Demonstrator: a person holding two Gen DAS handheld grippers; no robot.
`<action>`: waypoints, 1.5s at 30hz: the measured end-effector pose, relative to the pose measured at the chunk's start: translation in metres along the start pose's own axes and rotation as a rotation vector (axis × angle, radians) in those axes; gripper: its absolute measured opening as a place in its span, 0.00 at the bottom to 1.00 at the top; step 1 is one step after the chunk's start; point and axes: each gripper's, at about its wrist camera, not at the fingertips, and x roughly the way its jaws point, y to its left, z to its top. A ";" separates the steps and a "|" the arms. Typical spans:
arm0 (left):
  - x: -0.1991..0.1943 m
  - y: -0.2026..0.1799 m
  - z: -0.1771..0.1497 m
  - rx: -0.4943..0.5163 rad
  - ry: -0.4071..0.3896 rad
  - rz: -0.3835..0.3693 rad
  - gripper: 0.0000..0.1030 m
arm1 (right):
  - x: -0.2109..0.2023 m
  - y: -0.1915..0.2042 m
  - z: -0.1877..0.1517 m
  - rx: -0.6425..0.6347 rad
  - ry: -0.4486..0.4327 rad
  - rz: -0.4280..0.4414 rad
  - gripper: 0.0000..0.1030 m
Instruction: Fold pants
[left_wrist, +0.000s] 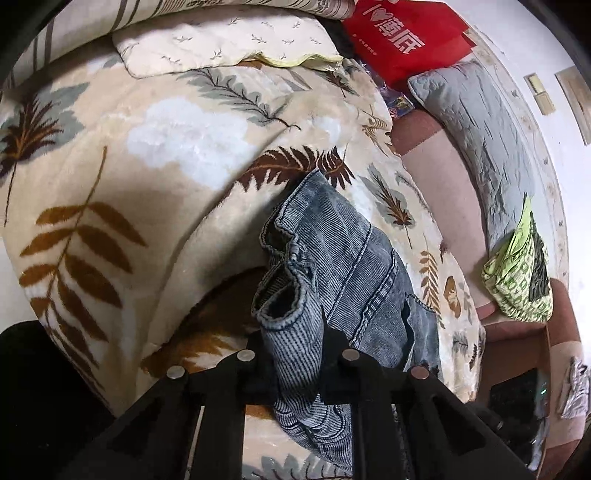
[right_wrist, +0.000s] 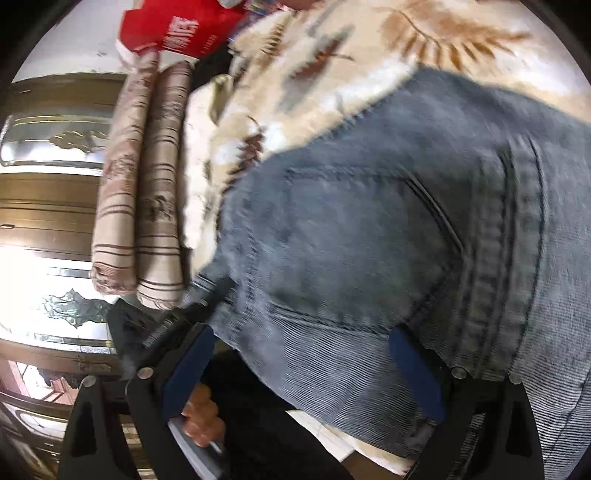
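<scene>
Up close in the left wrist view, the left gripper (left_wrist: 295, 354) has its black fingers (left_wrist: 334, 345) pinched onto a bunched fold of the grey-blue corduroy pants (left_wrist: 332, 266), the ribbed cloth squeezed between them and spilling down below. A hemmed opening of the pants gapes just ahead of the fingertips. The pants lie crumpled on the cream leaf-print blanket (left_wrist: 147, 177), towards its right edge.

Over in the right wrist view, blurred, the right gripper (right_wrist: 303, 354) stands with its blue-padded fingers (right_wrist: 410, 373) wide apart, pants cloth (right_wrist: 369, 221) filling the space between them. The right pad lies against the fabric; whether the left pad touches it I cannot tell. Below the left finger a hand (right_wrist: 201, 417) grasps a handle.

Further out from the left gripper, a pale quilted pillow (left_wrist: 221, 44) sits on the blanket's far side. To the right, past the blanket's edge, a green-and-white patterned bag (left_wrist: 521, 273) rests on a pinkish surface, beside a grey quilted cushion (left_wrist: 480, 122). Farthest back, a red bag with white lettering (left_wrist: 399, 40). In the right view, two striped rolled cushions (right_wrist: 144, 184) lie side by side left of the blanket.
</scene>
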 end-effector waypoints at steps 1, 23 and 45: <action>0.000 0.000 0.000 0.004 0.000 0.004 0.14 | 0.003 0.003 0.003 -0.010 -0.006 -0.006 0.94; -0.004 -0.017 -0.002 0.089 -0.034 0.038 0.14 | 0.009 -0.025 0.021 0.071 -0.039 0.045 0.96; -0.030 -0.255 -0.192 0.961 -0.142 -0.048 0.12 | -0.242 -0.199 -0.121 0.327 -0.580 0.101 0.96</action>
